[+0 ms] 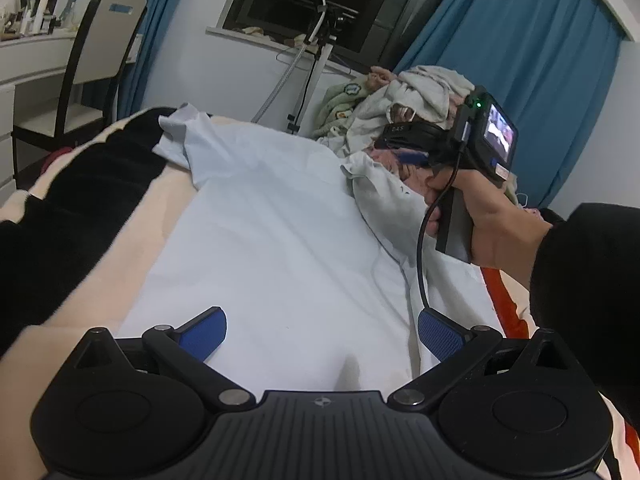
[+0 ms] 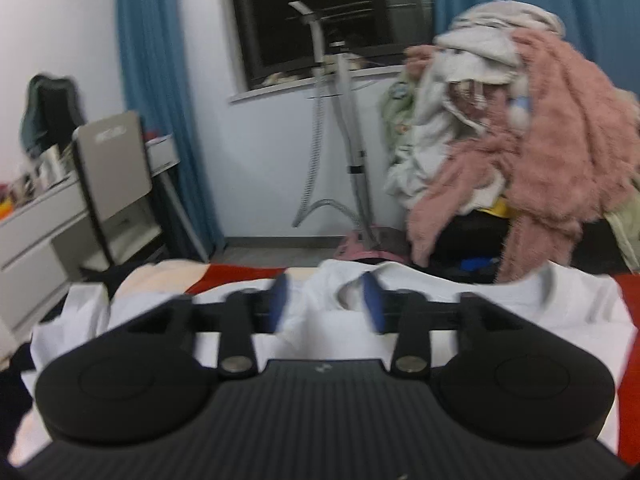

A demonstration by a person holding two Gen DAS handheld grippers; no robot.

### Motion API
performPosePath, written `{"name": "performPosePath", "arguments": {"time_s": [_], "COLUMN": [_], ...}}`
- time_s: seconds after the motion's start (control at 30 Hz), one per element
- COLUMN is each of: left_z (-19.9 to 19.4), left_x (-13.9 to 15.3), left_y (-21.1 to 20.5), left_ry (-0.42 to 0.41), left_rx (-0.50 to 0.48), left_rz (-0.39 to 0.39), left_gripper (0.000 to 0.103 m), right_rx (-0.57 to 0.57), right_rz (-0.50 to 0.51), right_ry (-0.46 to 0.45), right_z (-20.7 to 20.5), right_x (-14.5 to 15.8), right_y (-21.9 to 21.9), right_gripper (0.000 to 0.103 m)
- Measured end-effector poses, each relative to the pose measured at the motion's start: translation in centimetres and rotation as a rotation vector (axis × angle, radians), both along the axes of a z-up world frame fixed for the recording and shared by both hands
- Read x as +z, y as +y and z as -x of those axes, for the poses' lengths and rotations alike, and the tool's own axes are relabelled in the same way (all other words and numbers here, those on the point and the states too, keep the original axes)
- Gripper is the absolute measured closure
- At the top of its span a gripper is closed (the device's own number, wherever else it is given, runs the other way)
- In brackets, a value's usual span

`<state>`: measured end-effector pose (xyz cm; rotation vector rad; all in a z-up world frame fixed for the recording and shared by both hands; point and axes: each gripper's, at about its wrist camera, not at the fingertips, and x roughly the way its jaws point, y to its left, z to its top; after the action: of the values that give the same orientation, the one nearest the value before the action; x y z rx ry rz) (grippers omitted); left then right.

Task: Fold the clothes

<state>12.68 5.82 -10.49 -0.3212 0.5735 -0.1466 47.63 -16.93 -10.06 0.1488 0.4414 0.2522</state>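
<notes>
Both tools, left [image 1: 322, 332] and right [image 2: 326, 300], gape released over a pale shirt [image 1: 280, 220] on the blanketed bed [image 1: 80, 220], blue curtains [image 1: 520, 40] behind

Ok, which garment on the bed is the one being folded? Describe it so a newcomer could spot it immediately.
Start at the bed with the cream, black and red blanket. Spread flat along its middle lies a pale blue short-sleeved T-shirt, one sleeve reaching toward the chair side. Unlike the crumpled heap of pink fluffy and white clothes piled beyond it, it is smooth, plain and laid out singly.

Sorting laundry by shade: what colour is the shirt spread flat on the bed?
Pale blue, nearly white; the shirt shows best in the left wrist view.
</notes>
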Motion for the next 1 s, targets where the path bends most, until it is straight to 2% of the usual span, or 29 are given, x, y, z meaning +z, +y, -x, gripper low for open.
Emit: {"name": "performPosePath", "arguments": {"time_s": [0.13, 0.23, 0.33, 0.43, 0.47, 0.5, 0.57, 0.67, 0.77, 0.83, 0.93, 0.97, 1.0], "left_z": [1.3, 1.9, 2.2, 2.0, 1.9, 1.8, 1.7, 1.3, 1.4, 1.4, 1.5, 1.6, 1.7], "left_x": [1.0, 1.4, 1.4, 1.3, 1.2, 1.2, 1.2, 2.2, 3.4, 3.6, 3.8, 3.9, 4.0], "left_y": [0.2, 0.3, 0.1, 0.0, 0.0, 0.1, 0.3, 1.5, 3.5, 4.8, 5.5, 5.4, 5.4], "left_ry": [-0.024, -0.034, -0.034, -0.03, -0.027, -0.025, -0.029, -0.059, -0.111, -0.109, -0.098, -0.103, -0.109], "left_rx": [0.002, 0.005, 0.004, 0.008, 0.011, 0.014, 0.021, 0.025, 0.068, 0.098, 0.105, 0.103, 0.1], "left_rz": [0.004, 0.004, -0.003, -0.008, -0.011, -0.014, -0.013, -0.022, -0.017, 0.01, 0.027, 0.021, 0.014], "left_gripper": [0.0, 0.0, 0.0, 0.0, 0.0, 0.0, 0.0, 0.0, 0.0, 0.0, 0.0, 0.0, 0.0], "right_rx": [-0.065, -0.113, -0.119, -0.094, -0.083, -0.072, -0.05, 0.027, 0.108, 0.141, 0.108, 0.093, 0.08], "right_rz": [-0.004, -0.098, -0.169, -0.176, -0.149, -0.122, -0.067, -0.047, -0.031, -0.015, 0.003, 0.0, -0.005], "right_ry": [0.052, 0.127, 0.17, 0.18, 0.173, 0.166, 0.151, 0.102, 0.11, 0.12, 0.133, 0.137, 0.139], "right_z": [2.4, 3.9, 5.4, 5.8, 5.9, 5.9, 6.0, 6.6, 6.9, 7.2, 7.9, 8.3, 8.7], "right_x": [-1.6, -3.7, -5.4, -6.0, -5.9, -5.7, -5.4, -4.5, -4.6, -4.7, -4.5, -4.1, -3.7], "right_y": [-2.1, -4.3, -5.3, -4.7, -4.0, -3.3, -1.9, 0.7, 3.7, 5.6, 6.8, 6.8, 6.6], "right_gripper": [0.052, 0.05, 0.051, 0.052, 0.055, 0.071, 0.094, 0.094, 0.094, 0.093, 0.087, 0.073, 0.049]}}
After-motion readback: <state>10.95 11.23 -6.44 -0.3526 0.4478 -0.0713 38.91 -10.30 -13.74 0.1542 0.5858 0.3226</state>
